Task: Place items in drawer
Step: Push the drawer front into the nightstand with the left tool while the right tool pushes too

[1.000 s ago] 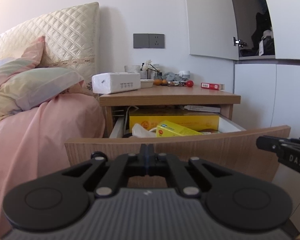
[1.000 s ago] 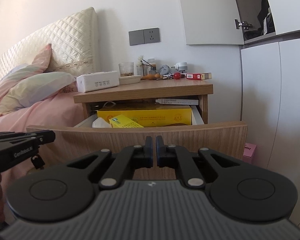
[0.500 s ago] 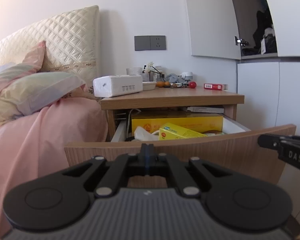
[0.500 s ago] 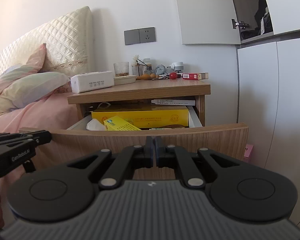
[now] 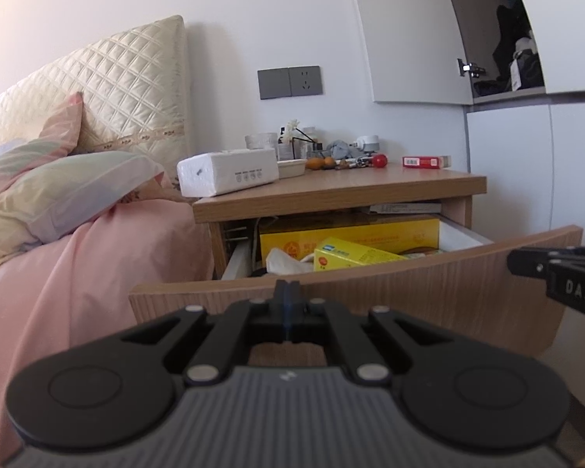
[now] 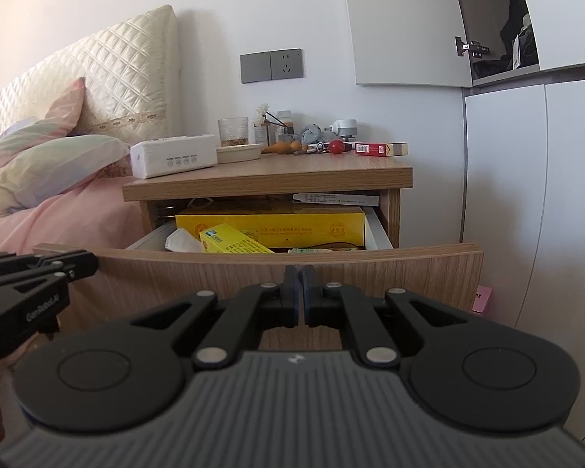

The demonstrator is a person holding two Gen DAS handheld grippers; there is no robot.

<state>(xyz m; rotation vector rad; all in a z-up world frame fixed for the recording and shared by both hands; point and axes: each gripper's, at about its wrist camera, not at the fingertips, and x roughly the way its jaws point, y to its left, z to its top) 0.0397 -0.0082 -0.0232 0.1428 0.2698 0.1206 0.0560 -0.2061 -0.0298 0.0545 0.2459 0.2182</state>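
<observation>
The wooden nightstand's drawer (image 5: 429, 292) (image 6: 370, 277) stands pulled open. It holds a large yellow box (image 6: 273, 224), a small yellow box (image 6: 230, 240) (image 5: 347, 255) and a white mask (image 6: 179, 240). On the nightstand top lie a white tissue pack (image 5: 226, 171) (image 6: 173, 155), a red cigarette pack (image 5: 425, 161) (image 6: 378, 149), a red ball (image 6: 335, 146), a shallow dish (image 6: 238, 153) and small clutter. My left gripper (image 5: 287, 286) is shut and empty, in front of the drawer front. My right gripper (image 6: 302, 273) is shut and empty, also in front of it.
A bed with a pink cover (image 5: 58, 273) and pillows (image 5: 66, 191) lies left of the nightstand. White cabinets (image 6: 526, 195) stand to the right, one upper door open. A wall socket (image 5: 290, 82) sits above the nightstand. A pink box (image 6: 481, 299) lies on the floor.
Both grippers have risen and tilted a little, so the nightstand sits lower in view. Their jaws stay shut. Nothing on the nightstand or in the drawer has moved.
</observation>
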